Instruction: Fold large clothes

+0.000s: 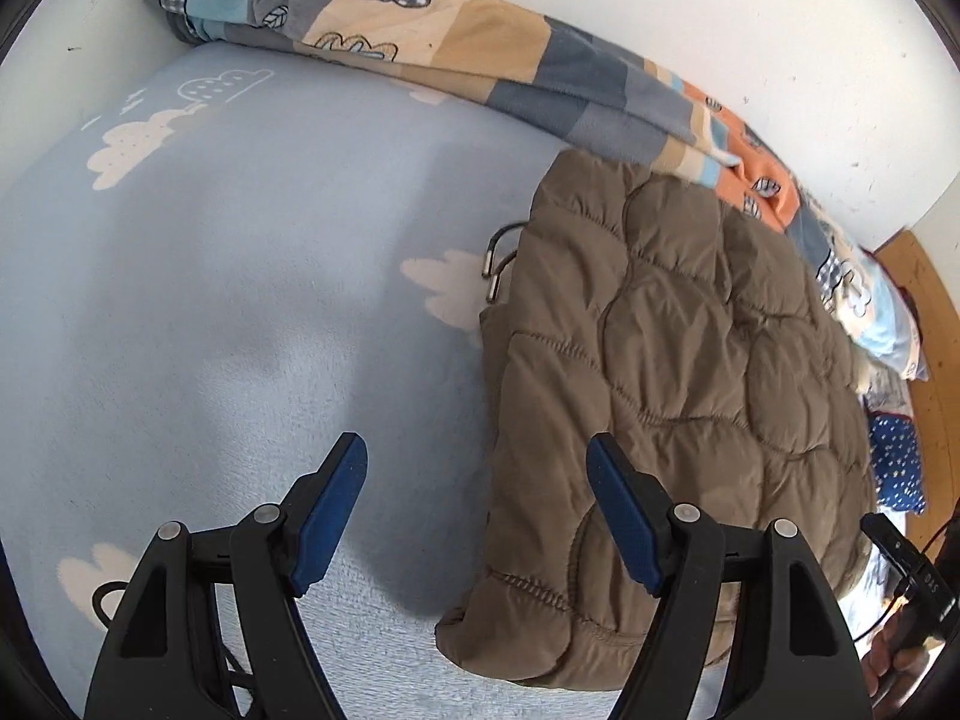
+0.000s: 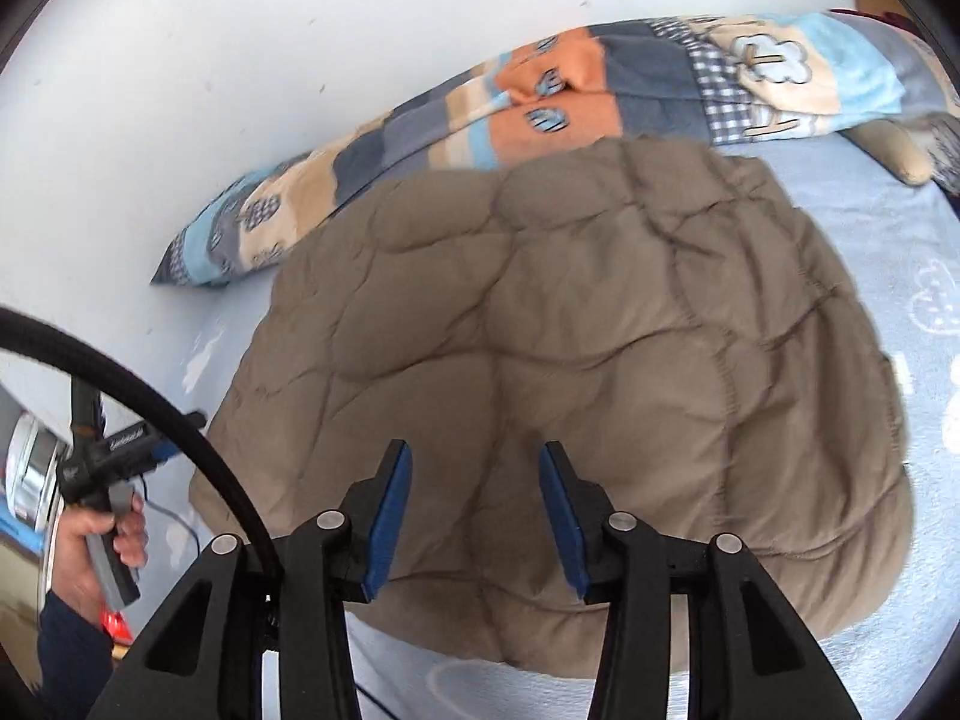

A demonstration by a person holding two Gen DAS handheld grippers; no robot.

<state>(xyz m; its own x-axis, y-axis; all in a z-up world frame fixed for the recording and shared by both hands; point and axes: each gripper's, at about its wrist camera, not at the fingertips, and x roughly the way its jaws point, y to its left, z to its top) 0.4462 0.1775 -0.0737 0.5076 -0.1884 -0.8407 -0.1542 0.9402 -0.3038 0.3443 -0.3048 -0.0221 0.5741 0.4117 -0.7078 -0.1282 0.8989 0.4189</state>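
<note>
Lying on the bed w/ the light blue cloud-print blanket (image 1: 240, 300) is the brown quilted jacket (image 1: 672, 372), folded up into a thick puffy bundle. In the left wrist view it sits on the right half of the blanket, its far edge touching the patchwork duvet (image 1: 456, 42) that's bunched along the white wall (image 1: 720, 12). Two drawcords w/ metal tips (image 1: 493, 276) poke out from the jacket's left edge onto the blanket.

Left gripper (image 1: 477, 480) is spread wide, nothing between the blue pads; one finger is over bare blanket, the other over the jacket's near left part, and I can't tell whether it touches the fabric.

Right gripper (image 2: 474, 480) hangs over the near edge of the bundle, jaws parted at a medium gap, pads (image 2: 393, 516) not pinching any fabric afaict. That view is a bit blurry tbh.

Right wrist view also shows the person's left hand (image 2: 99, 546) in a dark sleeve, wrapped round the other gripper's handle at the left edge, plus a black cable (image 2: 180, 420) arcing across.
</note>
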